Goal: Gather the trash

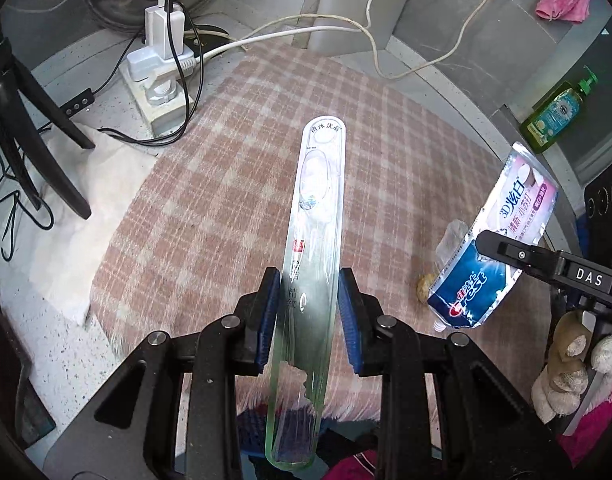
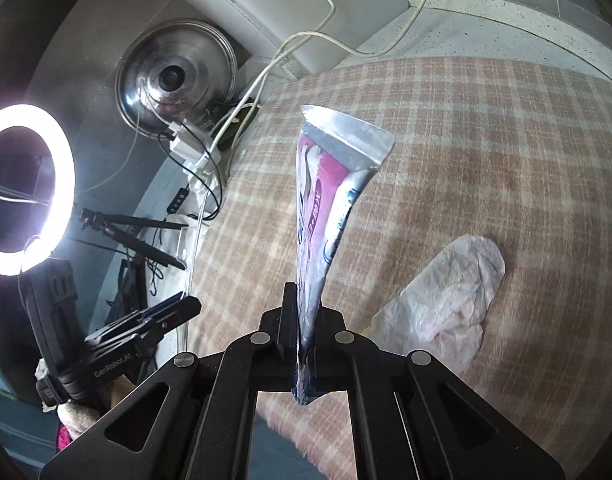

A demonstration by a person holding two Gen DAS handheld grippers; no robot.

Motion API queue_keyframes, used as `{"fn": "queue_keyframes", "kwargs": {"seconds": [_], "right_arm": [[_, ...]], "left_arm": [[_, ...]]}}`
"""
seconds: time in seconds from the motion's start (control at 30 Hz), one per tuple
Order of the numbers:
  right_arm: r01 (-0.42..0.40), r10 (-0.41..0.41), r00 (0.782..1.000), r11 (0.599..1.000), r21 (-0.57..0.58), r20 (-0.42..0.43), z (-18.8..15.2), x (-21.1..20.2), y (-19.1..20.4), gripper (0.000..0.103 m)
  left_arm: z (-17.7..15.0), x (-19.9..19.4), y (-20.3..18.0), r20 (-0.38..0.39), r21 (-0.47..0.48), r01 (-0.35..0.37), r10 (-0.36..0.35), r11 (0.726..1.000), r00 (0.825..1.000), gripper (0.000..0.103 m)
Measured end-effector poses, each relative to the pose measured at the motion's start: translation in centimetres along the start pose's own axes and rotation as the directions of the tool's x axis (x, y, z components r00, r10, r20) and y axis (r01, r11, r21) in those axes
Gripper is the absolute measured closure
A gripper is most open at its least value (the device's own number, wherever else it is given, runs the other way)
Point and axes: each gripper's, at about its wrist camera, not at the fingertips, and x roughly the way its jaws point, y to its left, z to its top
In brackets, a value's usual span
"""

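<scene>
- While both tools are loaded, what matters next is where the leftover trash lies: the crumpled tissue [image 2: 446,304] sits on the checked cloth [image 2: 486,160], just right of the right tool [image 2: 306,340] and near to it.
- Left tool [image 1: 309,304]: blue pads apart, with the clear toothbrush package [image 1: 312,248] running between them; contact looks light, so I judge it held by its edges. Long axis points straight away from the tool, far end out over the cloth, near torn end hanging back past the pads.
- Right tool: pressed together on the lower end of the flattened toothpaste tube [image 2: 326,216], crimped end sticking up and far. In the left wrist view the same tube [image 1: 494,240] hangs at right, above the cloth, not touching it.
- A small yellowish scrap [image 1: 425,287] lies on the cloth beside the tube; can't tell what it is.
- Judgement: right hand is nearer the tissue, but both tools are full, so something has to be dropped off first. No bin visible in either view.
- Risk: the stiff, slick package could pivot or slip between the pads.
- Clutter far left: power strip [image 1: 162,68] and cables, pot lid [image 2: 176,78].
</scene>
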Motion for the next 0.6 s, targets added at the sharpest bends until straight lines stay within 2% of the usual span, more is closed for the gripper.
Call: {"fn": "queue_keyframes", "kwargs": {"seconds": [0.27,0.6], "right_arm": [[-0.001,0.001,1.0,1.0,-0.026,0.009,-3.5,-2.0,1.6,0.101],[0.008,-0.009,1.0,1.0,-0.029,-0.021,-8.7,-2.7,2.9,0.101]], "left_arm": [[-4.4,-1.6,0.2,-0.008,0.003,0.033,-0.033,0.999,0.999,0.074],[-10.6,-2.3,1.3,-0.057,-0.018,0.071,-0.071,0.997,0.996,0.074]]}}
